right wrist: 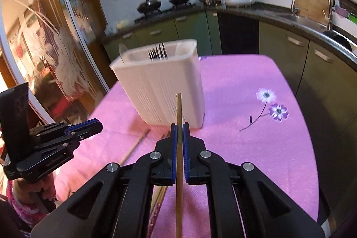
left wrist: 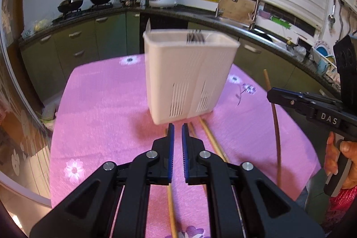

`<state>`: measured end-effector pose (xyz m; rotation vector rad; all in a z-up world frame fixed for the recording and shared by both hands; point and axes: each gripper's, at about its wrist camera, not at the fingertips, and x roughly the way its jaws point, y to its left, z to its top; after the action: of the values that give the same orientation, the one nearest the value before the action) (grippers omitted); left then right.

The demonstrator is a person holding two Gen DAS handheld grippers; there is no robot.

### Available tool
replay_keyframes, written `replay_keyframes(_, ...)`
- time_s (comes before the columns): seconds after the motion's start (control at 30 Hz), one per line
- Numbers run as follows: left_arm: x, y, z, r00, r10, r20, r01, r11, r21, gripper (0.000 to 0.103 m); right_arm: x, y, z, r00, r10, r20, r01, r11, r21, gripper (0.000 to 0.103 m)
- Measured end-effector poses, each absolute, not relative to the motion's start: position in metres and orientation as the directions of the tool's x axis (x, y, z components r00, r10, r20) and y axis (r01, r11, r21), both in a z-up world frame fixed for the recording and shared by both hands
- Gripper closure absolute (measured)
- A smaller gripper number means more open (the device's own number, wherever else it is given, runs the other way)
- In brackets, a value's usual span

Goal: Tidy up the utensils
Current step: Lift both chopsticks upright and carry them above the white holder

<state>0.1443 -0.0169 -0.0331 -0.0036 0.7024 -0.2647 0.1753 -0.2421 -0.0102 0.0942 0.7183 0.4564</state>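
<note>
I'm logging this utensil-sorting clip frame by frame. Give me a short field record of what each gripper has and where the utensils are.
surface: pink flowered tablecloth
holder: white slotted utensil holder, upright on the cloth, dark utensils already inside
right gripper: shut on a wooden chopstick, lifted off the cloth, tip toward the holder
left gripper: shut, nothing between its pads
loose chopsticks: lying on the cloth in front of the holder
</note>
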Motion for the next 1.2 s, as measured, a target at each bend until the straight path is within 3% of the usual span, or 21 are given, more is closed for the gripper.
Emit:
replay_keyframes(0.17, 0.151, -0.025, -0.026, 0.701, -0.234, -0.674, 0.256, 0.964, -0.068, 0.096, 0.157, -0.249, 0.014, 0.690, 0.448, -0.568, -0.382, 0.893, 0.240, 0.097)
replay_keyframes(0.5, 0.180, -0.036, -0.106, 0.573, -0.133, -0.809, 0.222, 0.975, -0.003, 0.096, 0.149, -0.258, 0.022, 0.710, 0.456, -0.536, -0.379, 0.890, 0.254, 0.097)
replay_keyframes(0.97, 0.191, -0.033, -0.119, 0.526, -0.117, -0.843, 0.208, 0.978, -0.006, 0.093, 0.148, -0.263, 0.023, 0.713, 0.467, -0.523, -0.384, 0.884, 0.266, 0.097)
replay_keyframes(1.2, 0.192, -0.037, -0.120, 0.528, -0.139, -0.838, 0.230, 0.973, -0.016, 0.097, 0.145, -0.265, 0.024, 0.718, 0.467, -0.516, -0.383, 0.884, 0.267, 0.097)
